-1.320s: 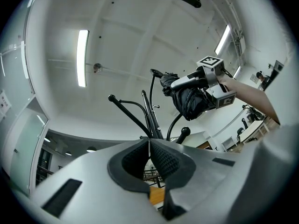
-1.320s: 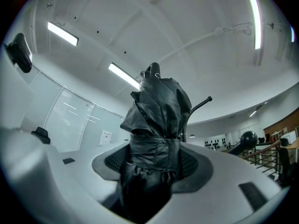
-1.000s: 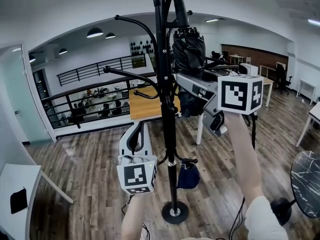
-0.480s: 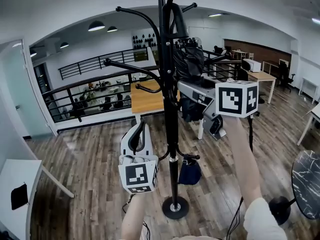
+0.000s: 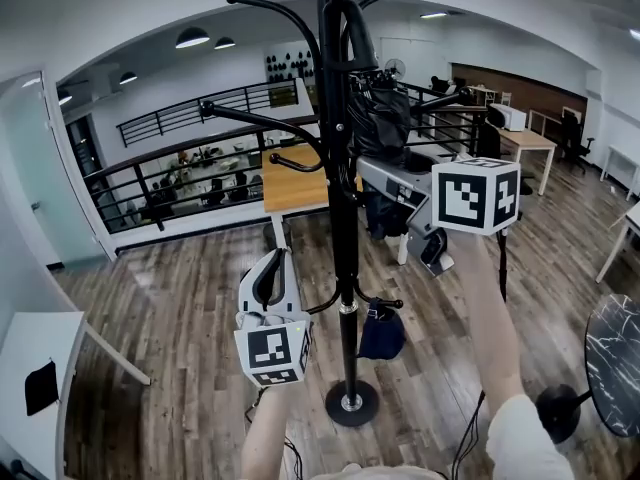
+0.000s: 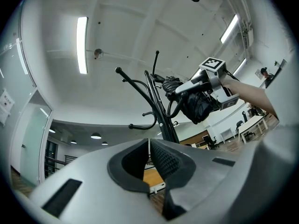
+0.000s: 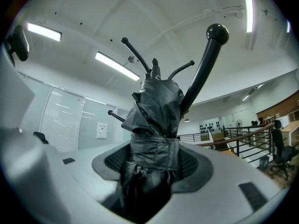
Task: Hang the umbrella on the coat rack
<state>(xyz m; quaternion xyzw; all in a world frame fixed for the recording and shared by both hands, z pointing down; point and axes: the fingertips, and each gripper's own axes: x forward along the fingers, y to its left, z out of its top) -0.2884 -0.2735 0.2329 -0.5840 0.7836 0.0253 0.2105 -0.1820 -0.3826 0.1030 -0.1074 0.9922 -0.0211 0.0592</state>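
Note:
A black coat rack [image 5: 340, 218] stands in front of me, its curved hooks spreading near the top. My right gripper [image 5: 385, 178] is shut on a folded black umbrella [image 5: 378, 123], held high against the pole among the upper hooks. In the right gripper view the umbrella [image 7: 156, 125] fills the space between the pads, and a ball-tipped hook [image 7: 205, 64] rises just beside it. Whether the umbrella rests on a hook I cannot tell. My left gripper [image 5: 270, 278] hangs lower, left of the pole, shut on nothing [image 6: 148, 160]. From there the umbrella [image 6: 196, 104] shows beside the rack [image 6: 159, 111].
A dark blue bag [image 5: 380, 333] hangs from a low hook above the rack's round base [image 5: 350, 403]. Behind stand a wooden table [image 5: 295, 183] and a black railing [image 5: 170, 193]. A white table [image 5: 40, 368] is at the left, a dark round table [image 5: 615, 353] at the right.
The right gripper and umbrella have shifted slightly lower along the rack's upper part. The left gripper has barely moved. My head view has tilted a little.

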